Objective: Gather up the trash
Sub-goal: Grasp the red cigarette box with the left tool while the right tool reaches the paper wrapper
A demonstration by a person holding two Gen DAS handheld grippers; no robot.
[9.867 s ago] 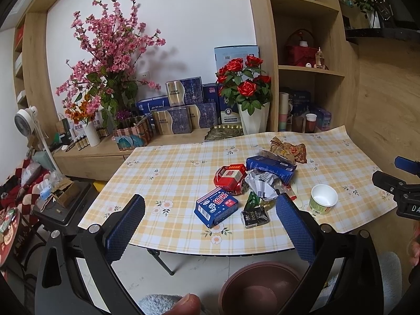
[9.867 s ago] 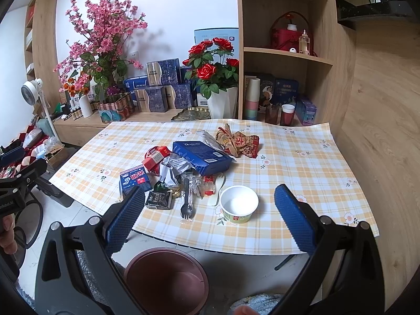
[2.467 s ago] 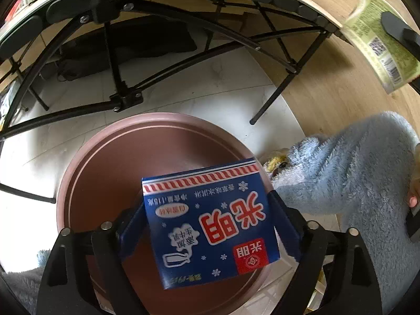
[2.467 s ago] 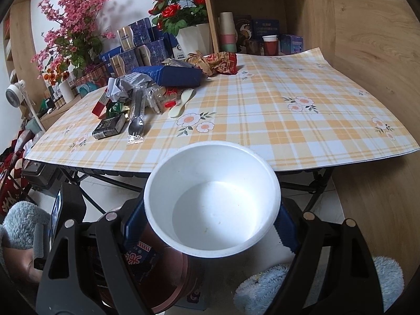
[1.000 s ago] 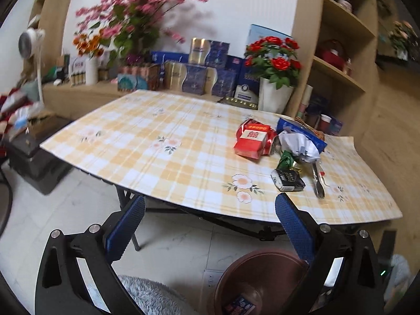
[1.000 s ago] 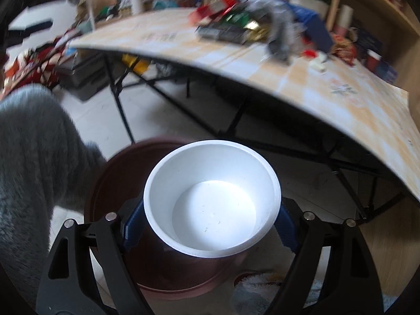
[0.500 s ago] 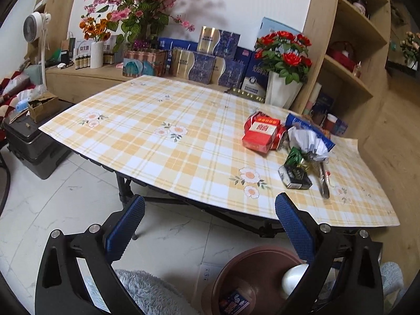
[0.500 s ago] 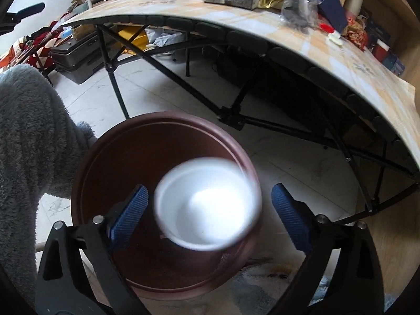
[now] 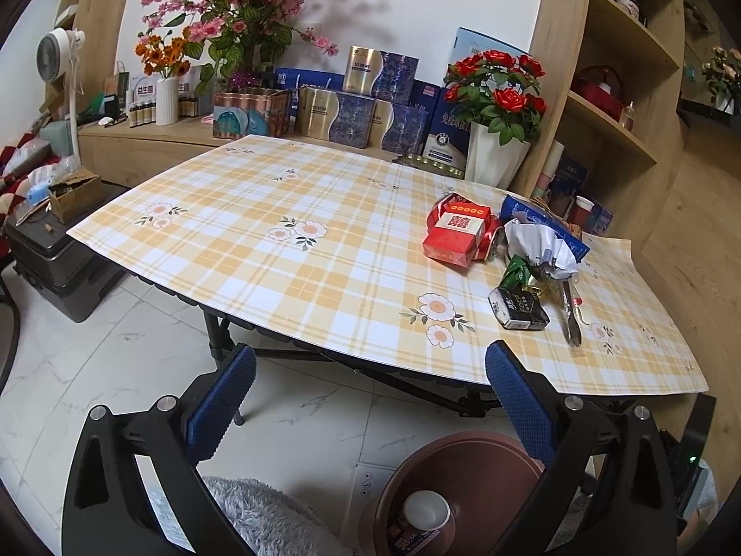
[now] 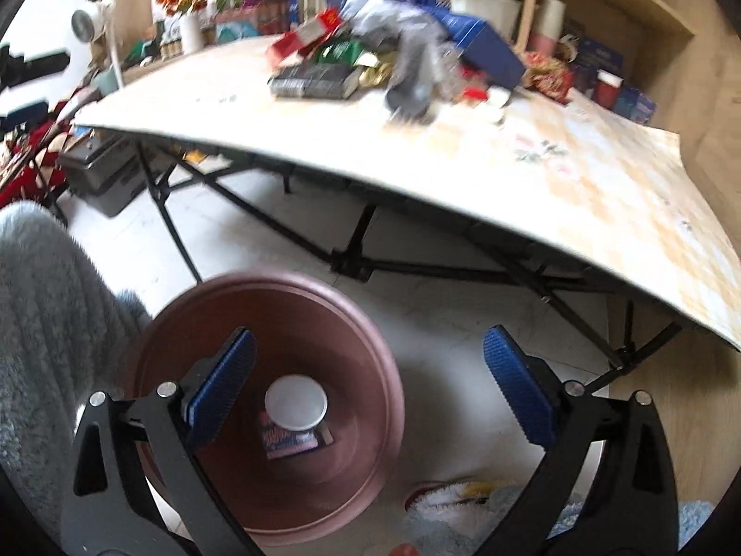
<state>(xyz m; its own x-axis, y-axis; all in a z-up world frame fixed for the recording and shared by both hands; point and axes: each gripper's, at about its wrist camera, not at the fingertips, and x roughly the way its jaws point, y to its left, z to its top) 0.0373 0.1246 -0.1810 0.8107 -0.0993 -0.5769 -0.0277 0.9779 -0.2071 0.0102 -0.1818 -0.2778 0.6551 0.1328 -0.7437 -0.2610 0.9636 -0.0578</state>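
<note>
A brown round bin (image 10: 352,324) stands on the floor by the table's front edge; it also shows in the left wrist view (image 9: 467,449). Inside it lie a white paper cup (image 10: 295,402) and a blue box (image 10: 287,441). The cup also shows in the left wrist view (image 9: 425,511). My right gripper (image 10: 368,384) is open and empty above the bin. My left gripper (image 9: 370,407) is open and empty, facing the table (image 9: 287,250). On the table lie a red box (image 9: 456,234), a black pack (image 9: 518,309), crumpled white paper (image 9: 542,243) and a blue box (image 9: 532,215).
A plastic fork in a wrapper (image 9: 570,310) lies near the table's right front. Folding table legs (image 10: 356,241) stand behind the bin. A white vase of red roses (image 9: 498,111) and boxes stand behind the table. A black case (image 9: 51,255) sits on the floor at left.
The white cup has dropped from my right gripper into the bin, and that gripper has lifted and tilted up toward the table. My left gripper has moved a little closer to the table.
</note>
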